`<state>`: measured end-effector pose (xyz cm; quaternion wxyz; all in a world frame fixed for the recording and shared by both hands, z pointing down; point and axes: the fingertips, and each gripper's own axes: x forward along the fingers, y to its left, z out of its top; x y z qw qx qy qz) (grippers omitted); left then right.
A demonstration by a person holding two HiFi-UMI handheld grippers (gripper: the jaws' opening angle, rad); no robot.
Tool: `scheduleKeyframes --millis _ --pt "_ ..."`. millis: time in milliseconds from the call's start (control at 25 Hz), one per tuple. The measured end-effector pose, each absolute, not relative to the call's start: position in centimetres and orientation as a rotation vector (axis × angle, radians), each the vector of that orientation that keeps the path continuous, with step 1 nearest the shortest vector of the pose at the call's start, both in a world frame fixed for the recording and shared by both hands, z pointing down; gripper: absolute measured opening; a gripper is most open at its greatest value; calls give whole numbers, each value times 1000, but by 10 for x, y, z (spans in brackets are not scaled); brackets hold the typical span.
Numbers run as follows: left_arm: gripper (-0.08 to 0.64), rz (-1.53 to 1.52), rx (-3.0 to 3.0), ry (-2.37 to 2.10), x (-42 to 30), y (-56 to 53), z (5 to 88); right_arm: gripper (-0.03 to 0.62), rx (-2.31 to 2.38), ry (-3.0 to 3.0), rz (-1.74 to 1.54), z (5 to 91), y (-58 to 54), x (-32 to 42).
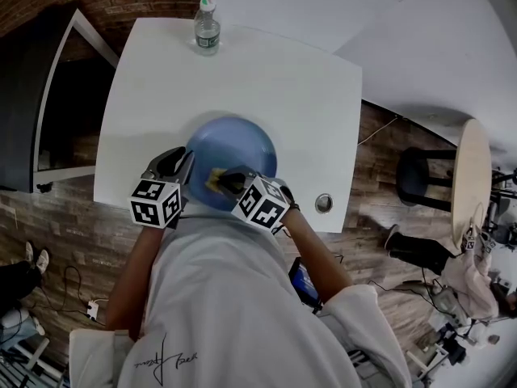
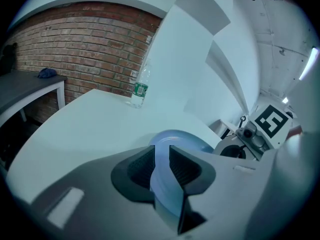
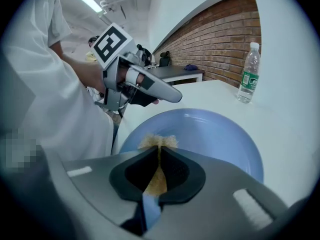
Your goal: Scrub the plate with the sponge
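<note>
a white table (image 1: 266, 79) fills the middle of the head view. a blue plate (image 1: 238, 144) lies near its lower edge, within reach of both hands. a water bottle (image 1: 207, 27) stands upright at the table's top edge, well clear of the work. the left gripper (image 1: 179, 166) is at the plate's left rim, jaws spread with the rim showing in the gap, probably placed to steady it. the right gripper (image 1: 229, 181), at the plate's lower edge, pinches a yellow sponge (image 1: 216, 179), whose free end pokes forward over the plate for scrubbing.
</note>
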<state>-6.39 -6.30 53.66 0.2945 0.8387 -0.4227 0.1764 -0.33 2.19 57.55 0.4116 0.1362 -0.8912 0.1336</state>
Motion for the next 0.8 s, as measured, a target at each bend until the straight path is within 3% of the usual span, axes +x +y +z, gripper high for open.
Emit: scheduleKeyframes --millis 800 --pt "83 215 2364 -916 -35 -25 453 20 746 -2580 601 460 18 31"
